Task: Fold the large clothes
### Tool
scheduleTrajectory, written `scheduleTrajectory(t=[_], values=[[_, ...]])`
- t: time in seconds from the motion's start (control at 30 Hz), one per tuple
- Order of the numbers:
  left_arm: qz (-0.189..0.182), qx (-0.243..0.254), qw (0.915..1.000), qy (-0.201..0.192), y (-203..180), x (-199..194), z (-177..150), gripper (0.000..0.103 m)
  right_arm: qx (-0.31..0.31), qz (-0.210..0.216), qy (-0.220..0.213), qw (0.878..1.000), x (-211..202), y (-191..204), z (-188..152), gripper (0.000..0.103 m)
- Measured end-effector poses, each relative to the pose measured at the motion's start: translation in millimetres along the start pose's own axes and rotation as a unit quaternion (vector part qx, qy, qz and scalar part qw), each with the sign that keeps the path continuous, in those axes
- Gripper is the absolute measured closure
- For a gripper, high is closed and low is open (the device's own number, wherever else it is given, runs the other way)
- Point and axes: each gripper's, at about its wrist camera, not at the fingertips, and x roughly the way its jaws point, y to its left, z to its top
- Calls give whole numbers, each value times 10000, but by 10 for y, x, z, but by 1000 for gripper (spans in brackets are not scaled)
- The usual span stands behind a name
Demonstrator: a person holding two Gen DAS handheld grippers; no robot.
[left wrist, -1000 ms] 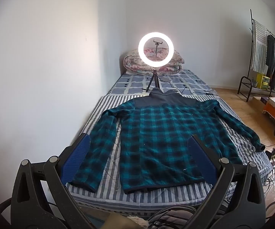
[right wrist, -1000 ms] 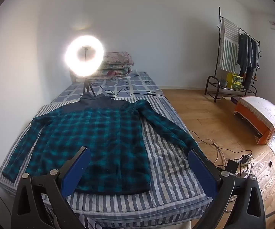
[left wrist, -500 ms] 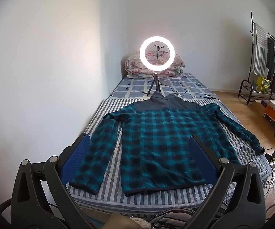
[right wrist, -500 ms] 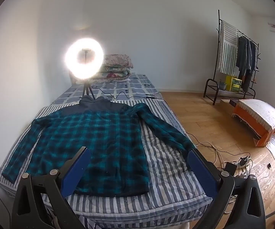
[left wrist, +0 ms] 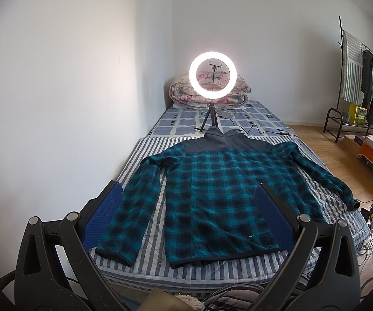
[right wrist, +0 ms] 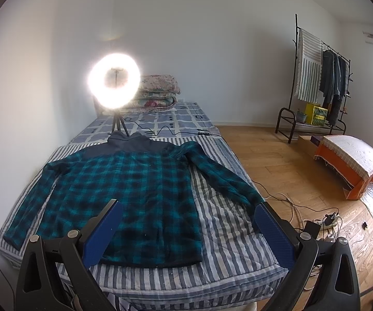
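Observation:
A teal and black plaid fleece jacket point(left wrist: 220, 194) lies flat on the striped bed point(left wrist: 145, 261), collar away from me, both sleeves spread out. It also shows in the right wrist view point(right wrist: 134, 197). My left gripper point(left wrist: 186, 215) is open and empty, held above the bed's near edge before the jacket's hem. My right gripper point(right wrist: 186, 225) is open and empty, above the near right part of the bed point(right wrist: 233, 235), its right finger near the right sleeve's cuff point(right wrist: 251, 199).
A lit ring light on a tripod point(left wrist: 212, 75) stands on the bed beyond the collar, with folded quilts point(left wrist: 186, 96) behind. A white wall runs along the left. A clothes rack point(right wrist: 316, 77), an orange stool point(right wrist: 352, 165) and floor cables point(right wrist: 316, 220) are on the right.
Both grippers have pulled back and tilted slightly, so the jacket and ring light sit a little lower in both views. The jacket has not moved.

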Motion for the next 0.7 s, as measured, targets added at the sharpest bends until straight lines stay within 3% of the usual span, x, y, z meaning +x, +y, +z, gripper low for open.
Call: scheduleTrajectory(t=[0.7], values=[[9,19,10000,-24,-24,-28,-10,0,-25,-27,-7,10000,-46,20,11,0]])
